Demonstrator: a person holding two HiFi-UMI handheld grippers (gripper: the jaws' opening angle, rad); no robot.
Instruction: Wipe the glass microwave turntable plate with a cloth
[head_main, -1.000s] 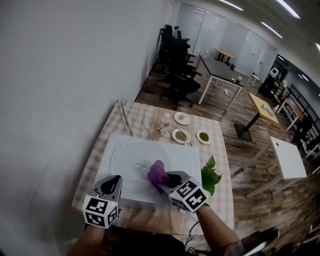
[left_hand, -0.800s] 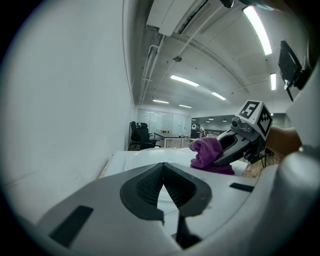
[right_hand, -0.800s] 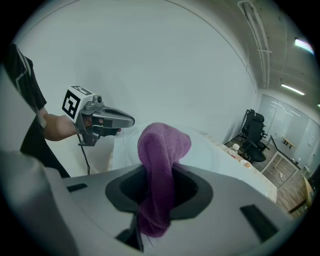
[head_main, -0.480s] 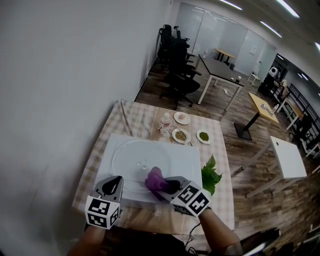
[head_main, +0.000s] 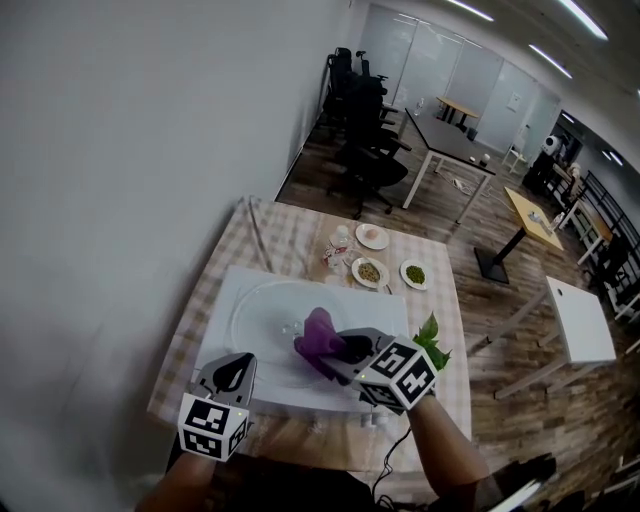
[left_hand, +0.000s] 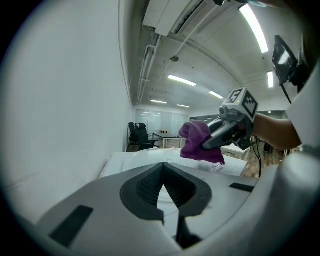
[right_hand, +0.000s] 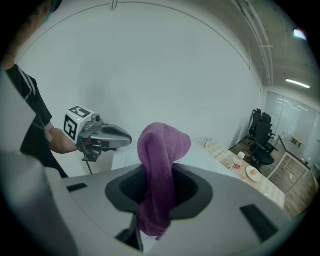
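The checked surface (head_main: 270, 235) carried a white rectangular tray (head_main: 390, 310) with the round clear glass turntable plate (head_main: 262, 315) lying flat on it. The right gripper (head_main: 335, 350) was clamped on a bunched purple cloth (head_main: 320, 335) over the plate's middle. The left gripper (head_main: 232, 368), jaws together and empty, hovered near its edge. Wiping looked under way, not finished.

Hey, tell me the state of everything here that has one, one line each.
Glass plate: flat on the white board.
Cloth: bunched, held over the glass plate.
Right gripper: shut on the cloth.
Left gripper: fingers shut, empty.
Small dishes: upright, holding food.
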